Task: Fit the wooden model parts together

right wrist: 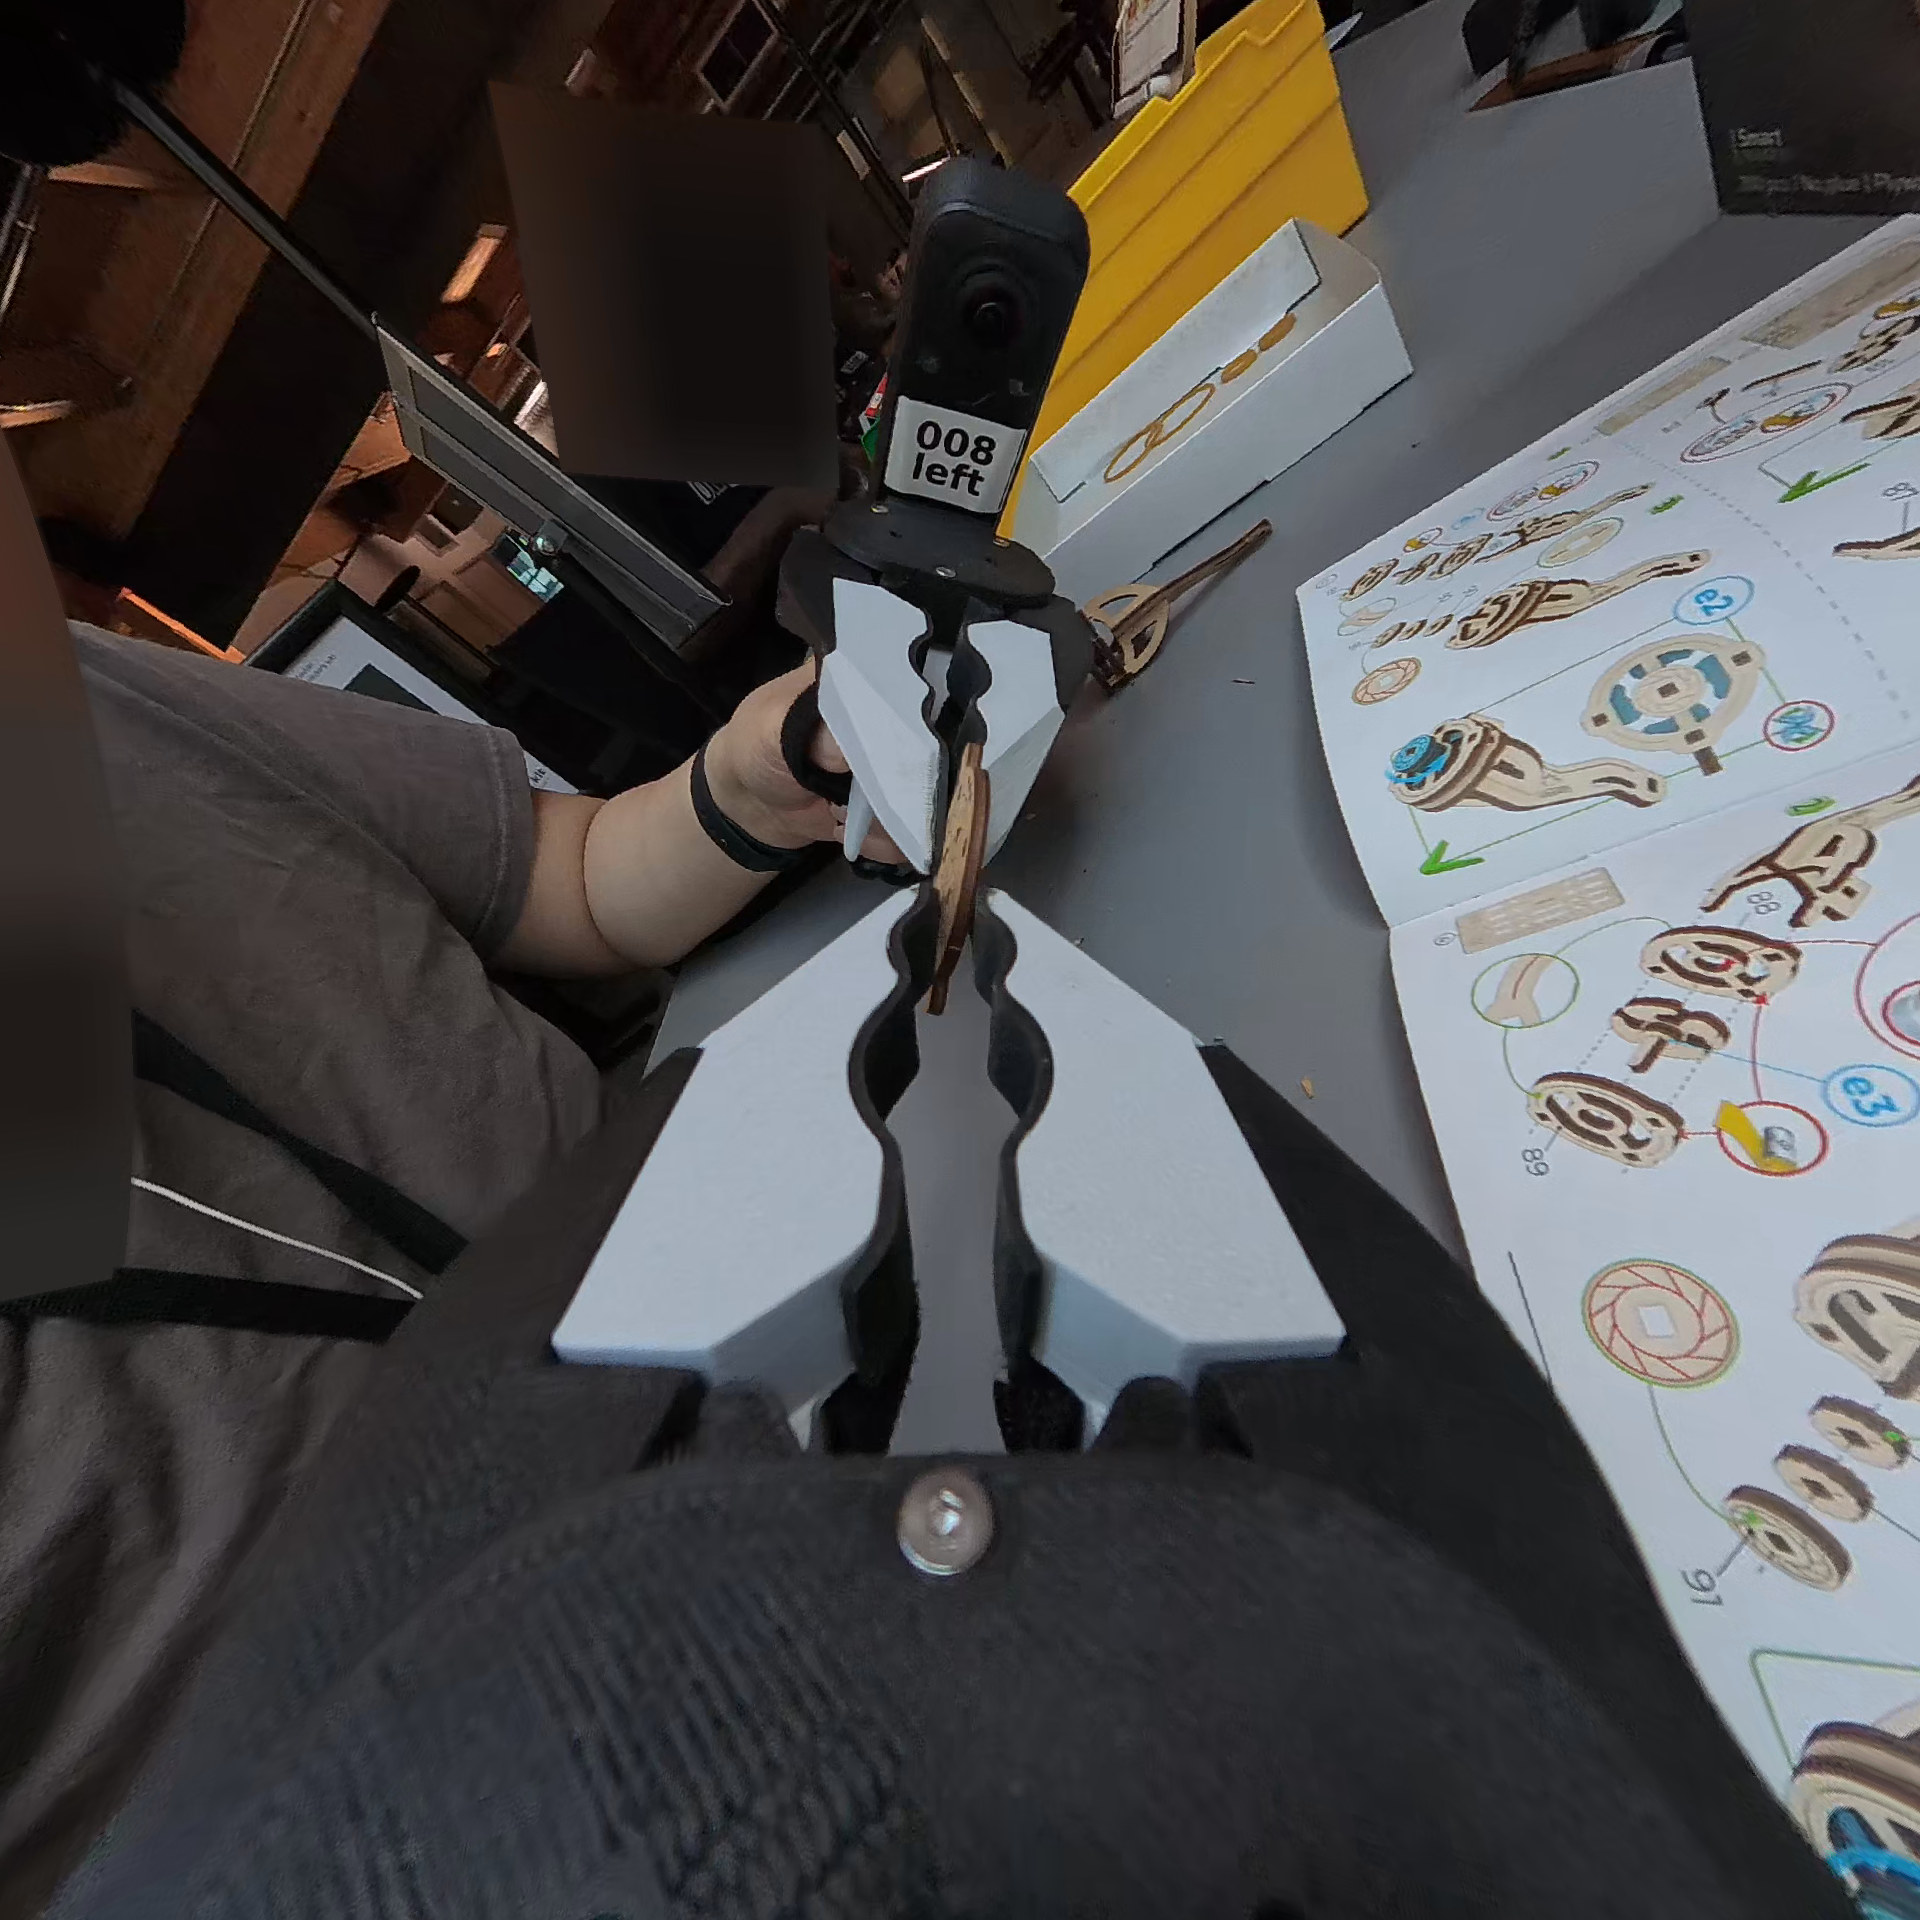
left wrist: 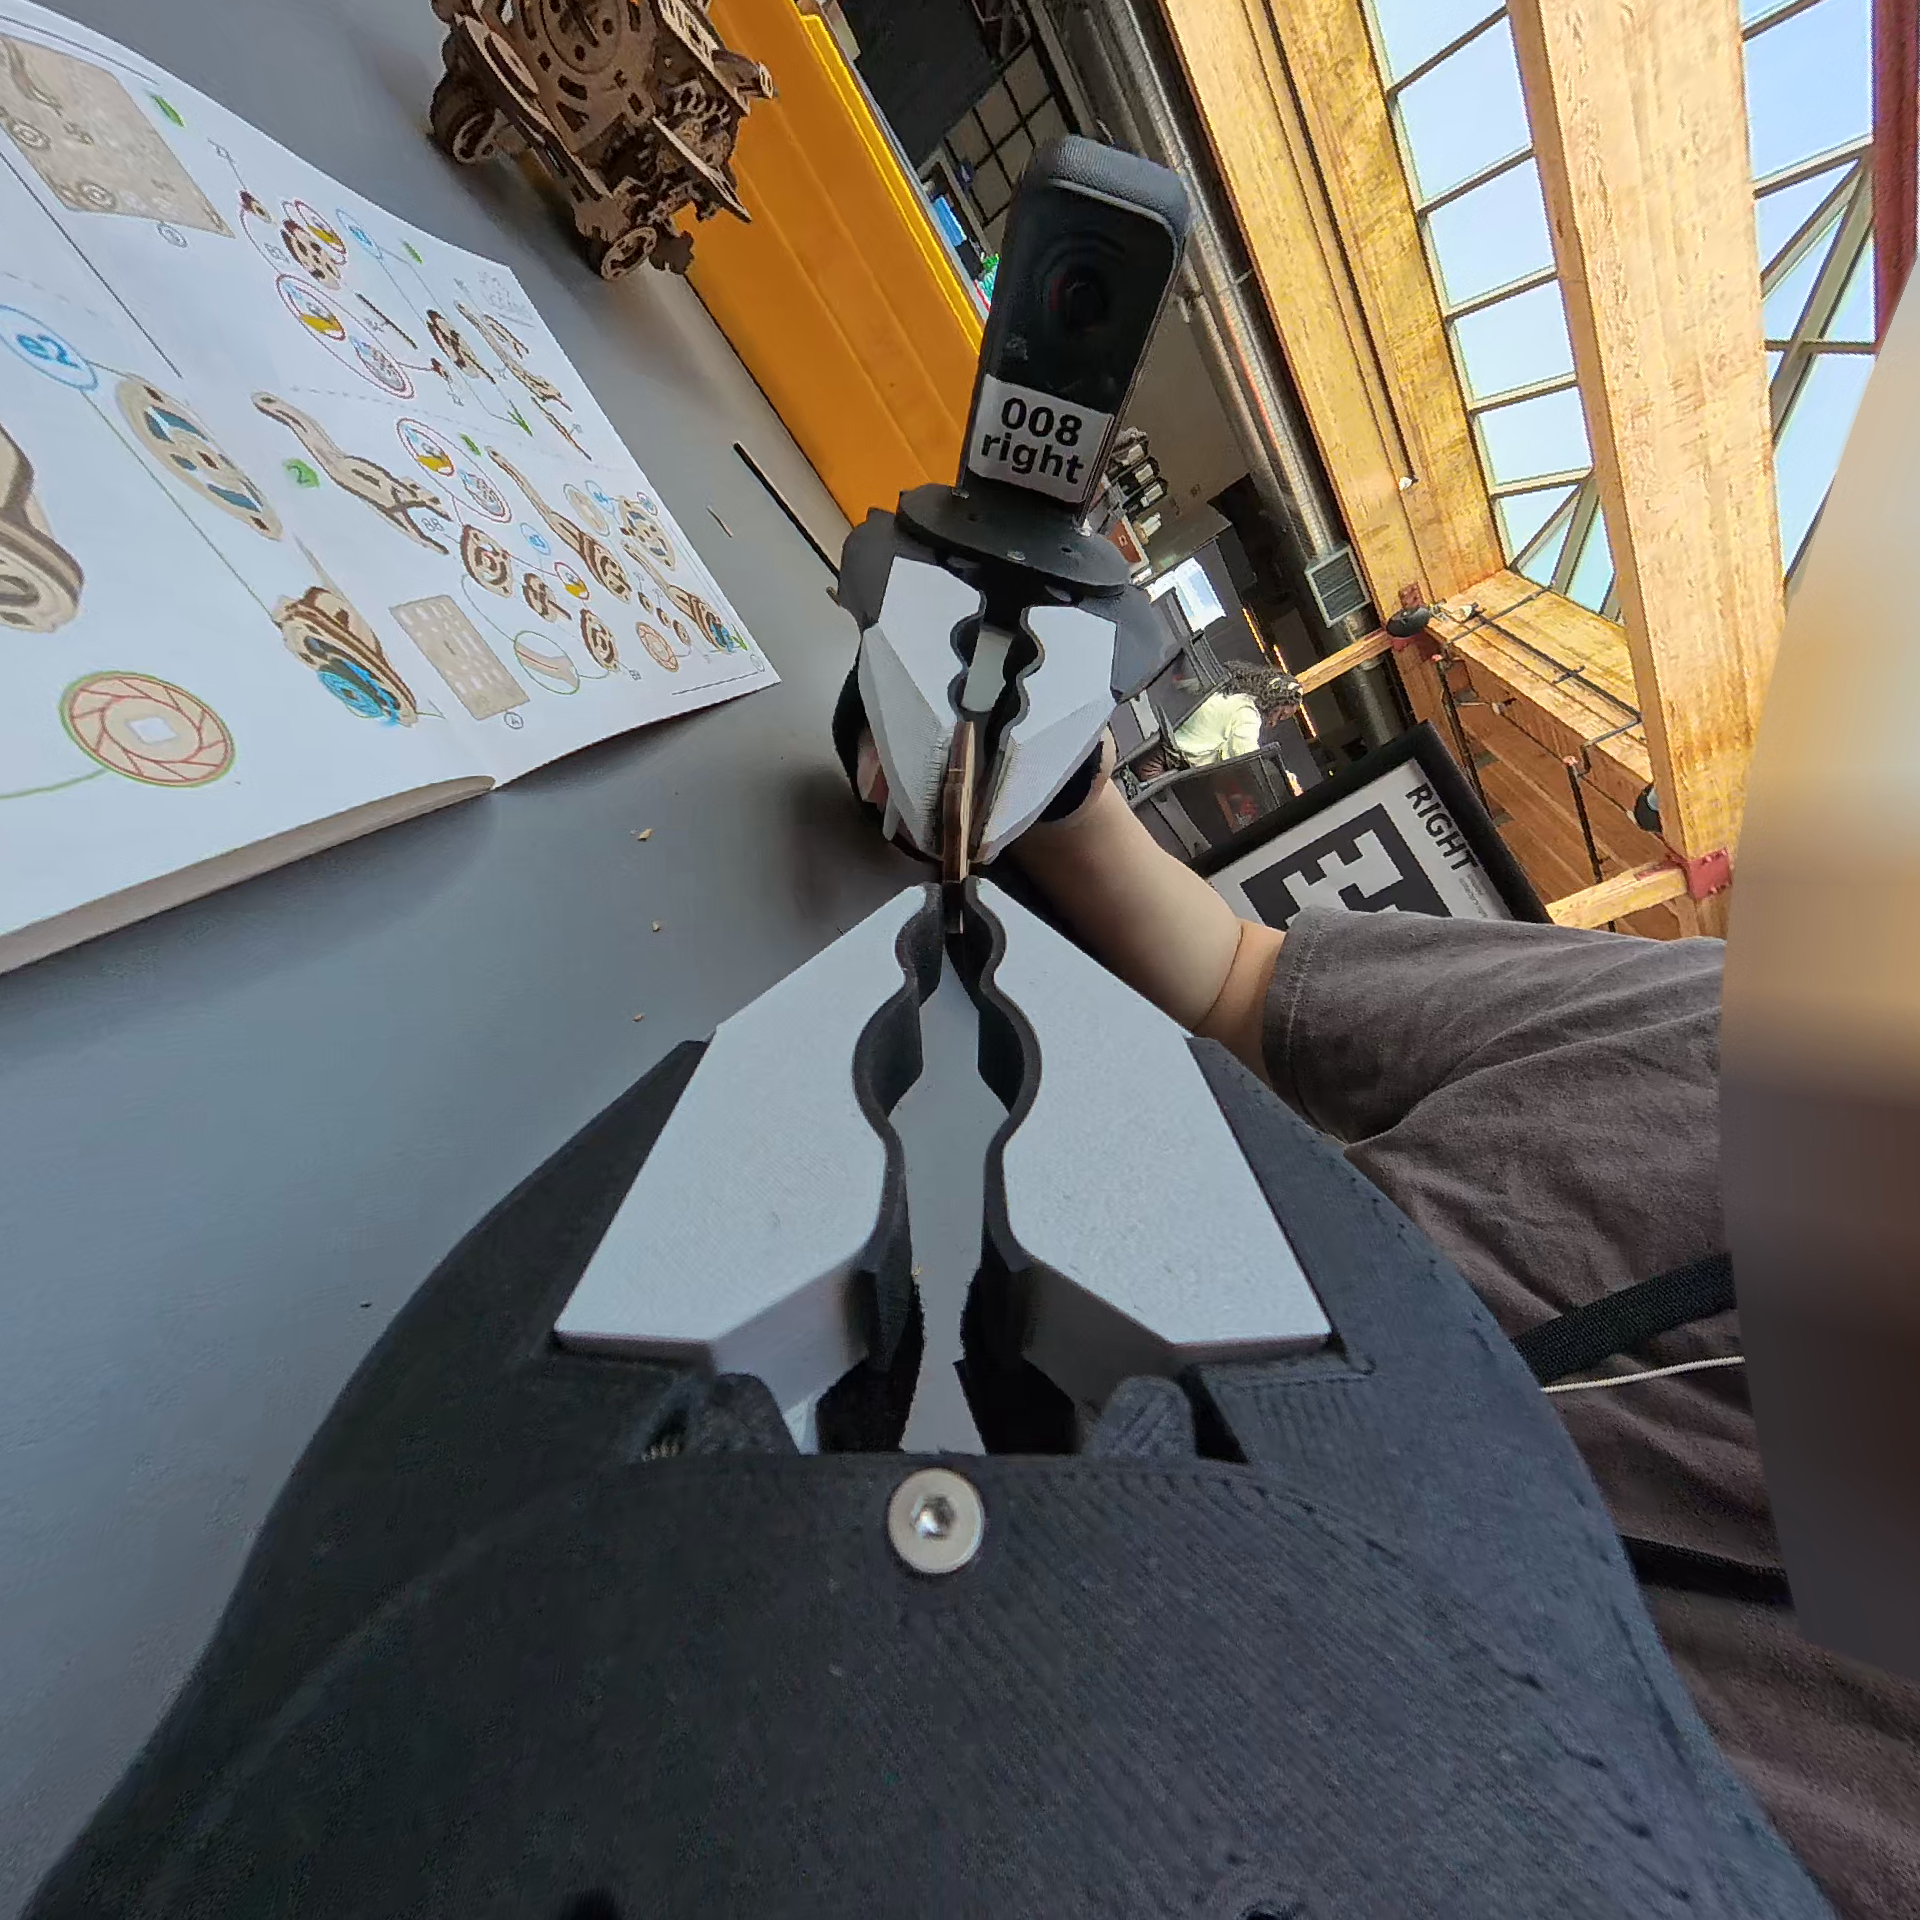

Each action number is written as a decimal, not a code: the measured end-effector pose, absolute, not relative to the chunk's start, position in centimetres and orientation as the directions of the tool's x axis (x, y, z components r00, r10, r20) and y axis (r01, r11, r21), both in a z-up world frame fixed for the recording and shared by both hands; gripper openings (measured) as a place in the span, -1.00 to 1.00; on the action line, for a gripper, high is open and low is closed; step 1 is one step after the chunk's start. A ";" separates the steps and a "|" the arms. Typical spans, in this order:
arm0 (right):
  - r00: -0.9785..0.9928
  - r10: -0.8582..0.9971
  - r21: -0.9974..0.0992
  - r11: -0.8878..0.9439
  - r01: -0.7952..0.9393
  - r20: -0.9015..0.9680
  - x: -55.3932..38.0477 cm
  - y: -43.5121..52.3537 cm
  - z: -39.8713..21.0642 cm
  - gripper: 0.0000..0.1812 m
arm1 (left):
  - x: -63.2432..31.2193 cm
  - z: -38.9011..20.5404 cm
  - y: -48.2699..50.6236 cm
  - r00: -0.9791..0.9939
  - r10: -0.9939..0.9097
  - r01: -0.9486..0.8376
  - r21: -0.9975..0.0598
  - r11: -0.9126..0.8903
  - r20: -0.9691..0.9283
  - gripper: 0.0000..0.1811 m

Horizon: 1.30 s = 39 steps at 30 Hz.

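A thin round wooden disc (right wrist: 958, 862) is held above the grey table (right wrist: 1195, 831), pinched between the two grippers, which meet tip to tip. In the right wrist view my right gripper (right wrist: 951, 914) is shut on the disc's near edge. The left gripper (right wrist: 940, 831) faces it and is shut on the far edge. In the left wrist view the disc (left wrist: 961, 800) shows edge-on inside the right gripper (left wrist: 961, 842). My left gripper (left wrist: 953, 909) is closed on its lower rim.
An open instruction booklet (left wrist: 343, 499) lies on the table and also shows in the right wrist view (right wrist: 1662, 935). An assembled wooden model (left wrist: 603, 114) stands behind it. Beyond the grippers are a white box of wooden parts (right wrist: 1226, 405), a long wooden part (right wrist: 1164, 603) and a yellow bin (right wrist: 1216, 177). Left and right tips are no more than a few centimetres apart. The right tips stand about 25 centimetres off the assembled wooden model (left wrist: 603, 114).
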State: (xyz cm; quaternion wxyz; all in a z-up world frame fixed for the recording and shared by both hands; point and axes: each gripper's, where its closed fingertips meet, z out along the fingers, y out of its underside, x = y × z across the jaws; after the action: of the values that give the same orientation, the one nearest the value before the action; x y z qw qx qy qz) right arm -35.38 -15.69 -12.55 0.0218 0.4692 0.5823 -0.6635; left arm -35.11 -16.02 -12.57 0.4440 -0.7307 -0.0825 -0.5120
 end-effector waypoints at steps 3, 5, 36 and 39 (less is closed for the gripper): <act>-0.552 0.485 -0.728 -0.342 0.594 -0.678 -35.3 -15.8 -12.5 -0.98 | -35.1 -12.7 -16.0 0.467 -0.336 0.569 -0.569 -0.593 0.818 -0.98; -0.552 0.473 -0.721 -0.352 0.597 -0.687 -35.3 -15.8 -12.4 -0.99 | -35.1 -12.6 -16.0 0.478 -0.345 0.560 -0.583 -0.589 0.808 -0.98; -0.569 0.378 -0.683 -0.394 0.615 -0.730 -34.9 -15.8 -11.7 -0.99 | -34.6 -11.9 -16.2 0.499 -0.393 0.521 -0.630 -0.576 0.772 -0.96; -0.567 0.382 -0.684 -0.392 0.615 -0.729 -34.9 -15.8 -11.7 -0.99 | -34.6 -11.9 -16.2 0.503 -0.394 0.518 -0.633 -0.576 0.770 -0.99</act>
State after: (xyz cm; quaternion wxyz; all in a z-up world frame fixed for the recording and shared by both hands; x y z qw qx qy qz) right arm -34.89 -15.75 -11.74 0.0834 0.4575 0.5450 -0.6976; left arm -34.63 -16.22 -11.88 0.4586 -0.7355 -0.0423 -0.4969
